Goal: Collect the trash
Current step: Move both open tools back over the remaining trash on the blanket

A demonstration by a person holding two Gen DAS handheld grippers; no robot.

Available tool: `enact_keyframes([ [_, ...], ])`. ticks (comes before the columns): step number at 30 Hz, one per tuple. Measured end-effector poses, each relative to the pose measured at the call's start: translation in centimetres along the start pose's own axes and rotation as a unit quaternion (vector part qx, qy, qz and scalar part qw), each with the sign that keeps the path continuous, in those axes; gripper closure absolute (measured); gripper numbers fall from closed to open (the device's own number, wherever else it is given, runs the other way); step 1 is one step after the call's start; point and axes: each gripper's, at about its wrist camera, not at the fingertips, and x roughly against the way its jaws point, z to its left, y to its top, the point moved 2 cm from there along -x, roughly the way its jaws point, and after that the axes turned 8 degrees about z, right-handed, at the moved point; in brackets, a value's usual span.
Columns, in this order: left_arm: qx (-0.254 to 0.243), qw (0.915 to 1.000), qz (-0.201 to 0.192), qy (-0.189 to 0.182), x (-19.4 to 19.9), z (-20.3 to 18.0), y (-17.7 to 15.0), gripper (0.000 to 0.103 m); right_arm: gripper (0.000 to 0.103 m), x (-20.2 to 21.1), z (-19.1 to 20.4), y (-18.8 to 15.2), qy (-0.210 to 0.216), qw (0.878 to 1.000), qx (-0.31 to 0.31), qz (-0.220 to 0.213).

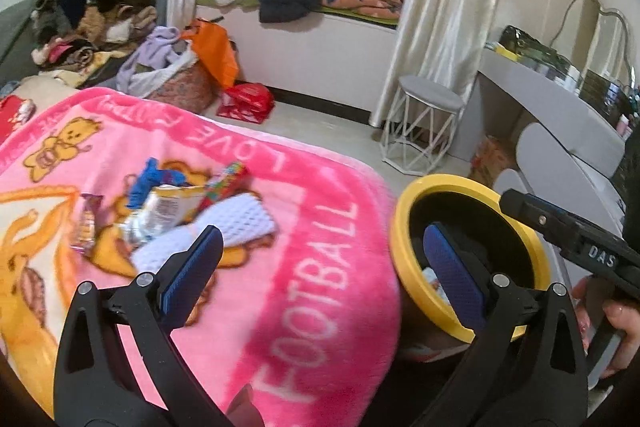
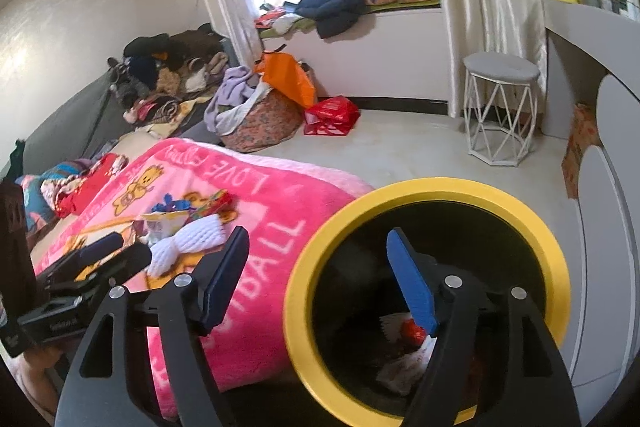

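Pink fleece blanket [image 1: 304, 235] across the left wrist view, printed with teddy bears and the white words "LOVE" and "FOOTBALL". On it, a small heap of trash [image 1: 176, 211]: white foam netting, a crinkled silvery-yellow snack packet with small unreadable print, a blue scrap, a colourful striped wrapper, a purple wrapper at the left edge. Left tongs [image 1: 324, 259] wide open, holding nothing, one blue pad near the foam netting, the other over the yellow-rimmed black bin [image 1: 404, 227] just beside the blanket's edge. Right tongs [image 1: 560, 223] at the far right over the bin rim, marked "DAS", spread not visible here.

In the right wrist view, right tongs [image 2: 320, 279] wide open and empty, one blade over the blanket, the other over the bin [image 2: 304, 291]. Inside the bin, white paper and a red scrap. Same heap of trash [image 2: 184, 231] on the blanket [image 2: 272, 227], with the left tongs [image 2: 100, 251] close beside it.
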Motion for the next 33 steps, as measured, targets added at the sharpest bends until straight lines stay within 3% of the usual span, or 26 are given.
enact_keyframes([
  [11, 0.045, 0.9978, -0.015, 0.045, 1.6, 5.8, -0.2, 0.01, 0.032, -1.1, 4.4, -0.1, 0.022, 0.999, 0.044, 0.004],
  [23, 0.103, 0.9917, -0.012, 0.076, 2.1, 11.9, -1.1, 0.01, 0.031, -5.0, 9.5, 0.6, 0.044, 0.995, 0.08, 0.029],
  [33, 0.083, 0.994, 0.018, 0.068, 0.3, 14.4, -0.4, 0.01, 0.031, -11.1, 12.2, 1.1, 0.048, 0.992, 0.085, 0.078],
])
